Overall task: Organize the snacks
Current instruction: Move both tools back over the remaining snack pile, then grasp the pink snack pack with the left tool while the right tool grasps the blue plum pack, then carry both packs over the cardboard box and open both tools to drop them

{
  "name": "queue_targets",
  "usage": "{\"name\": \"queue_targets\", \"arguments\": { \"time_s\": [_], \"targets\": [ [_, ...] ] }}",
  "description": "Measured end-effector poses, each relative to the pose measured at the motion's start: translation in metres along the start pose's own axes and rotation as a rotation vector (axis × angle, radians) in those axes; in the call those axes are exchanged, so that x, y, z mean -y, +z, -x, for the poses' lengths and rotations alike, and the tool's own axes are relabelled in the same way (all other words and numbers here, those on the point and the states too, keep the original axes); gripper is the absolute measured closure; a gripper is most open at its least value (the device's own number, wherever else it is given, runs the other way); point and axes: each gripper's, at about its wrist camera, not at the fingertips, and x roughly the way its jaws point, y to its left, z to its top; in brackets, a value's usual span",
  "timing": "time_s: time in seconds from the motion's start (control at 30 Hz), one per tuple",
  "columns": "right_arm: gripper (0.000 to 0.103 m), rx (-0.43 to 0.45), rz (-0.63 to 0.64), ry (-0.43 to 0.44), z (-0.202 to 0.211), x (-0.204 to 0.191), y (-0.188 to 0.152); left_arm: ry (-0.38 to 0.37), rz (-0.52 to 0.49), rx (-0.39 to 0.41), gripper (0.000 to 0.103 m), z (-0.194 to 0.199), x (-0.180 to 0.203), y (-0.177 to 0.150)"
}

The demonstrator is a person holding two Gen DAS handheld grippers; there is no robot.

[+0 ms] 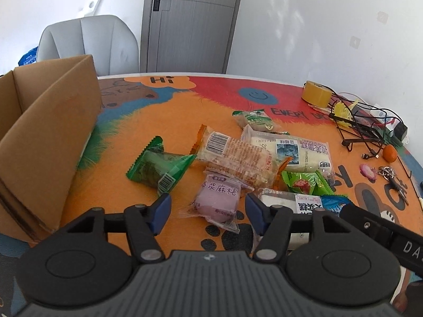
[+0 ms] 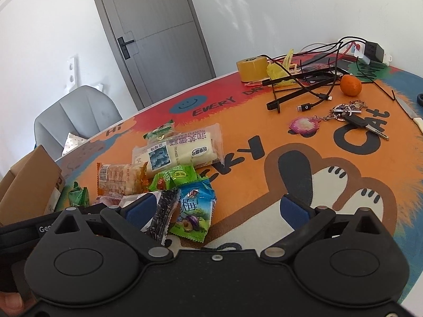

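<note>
Two tools hover over the snack pile on the bench (image 1: pixel 158 121). The left tool (image 1: pixel 207 211) stands half open, its blue pads flanking a purple mochi packet (image 1: pixel 218 198) without pressing it. The right tool (image 2: pixel 219 208) gapes wide, holding nothing, with a blue-green plum packet (image 2: pixel 195 211) just inside its left pad. Only the left view shows the cardboard box (image 1: pixel 45 137) at full height, beside a green packet (image 1: pixel 156 169). Only the right view shows the knife (image 2: pixel 409 111) at the far edge. One tape roll (image 2: pixel 251 67), one orange (image 2: pixel 350 85) and one bunch of keys (image 2: pixel 351 116) lie well apart from the snacks.
</note>
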Motion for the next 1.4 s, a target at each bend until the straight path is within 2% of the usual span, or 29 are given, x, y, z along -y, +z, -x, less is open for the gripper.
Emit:
{"name": "queue_targets", "arguments": {
  "time_s": [0.2, 0.47, 0.5, 0.53, 0.57, 0.63, 0.7, 0.73, 0.77, 0.93, 1.4],
  "targets": [
    [0.016, -0.006, -0.020, -0.013, -0.009, 0.001, 0.001, 0.020, -0.004, -0.003, 0.044, -0.011, 0.005, 0.002],
    [0.022, -0.017, -0.003, -0.016, -0.017, -0.004, 0.001, 0.031, -0.032, 0.002, 0.055, -0.014, 0.008, -0.002],
    [0.022, -0.018, 0.012, -0.020, -0.018, -0.006, 0.000, 0.029, -0.031, 0.002, 0.058, -0.014, 0.008, -0.001],
    [0.022, -0.019, 0.028, -0.024, -0.019, -0.009, -0.001, 0.013, -0.027, 0.001, 0.067, -0.013, 0.007, -0.001],
    [0.024, -0.017, 0.040, -0.030, -0.020, -0.011, -0.002, 0.005, -0.026, 0.000, 0.069, -0.012, 0.006, -0.001],
    [0.033, -0.014, 0.060, -0.029, -0.020, -0.014, -0.003, 0.000, -0.028, 0.001, 0.070, -0.010, 0.007, -0.001],
    [0.052, -0.017, 0.072, -0.023, -0.020, -0.016, -0.003, -0.003, -0.029, -0.001, 0.070, -0.008, 0.006, -0.002],
    [0.057, -0.021, 0.072, -0.012, -0.019, -0.016, -0.003, -0.003, -0.027, -0.003, 0.071, -0.007, 0.005, -0.002],
    [0.066, -0.024, 0.074, -0.004, -0.018, -0.016, -0.004, -0.004, -0.025, -0.004, 0.071, -0.005, 0.005, -0.002],
    [0.067, -0.014, 0.059, 0.020, -0.009, -0.014, -0.007, 0.001, -0.025, 0.014, 0.071, 0.007, 0.004, -0.003],
    [0.069, 0.099, 0.047, 0.074, 0.025, -0.025, 0.003, 0.011, 0.008, 0.100, 0.071, 0.050, -0.010, 0.007]
  ]
}}
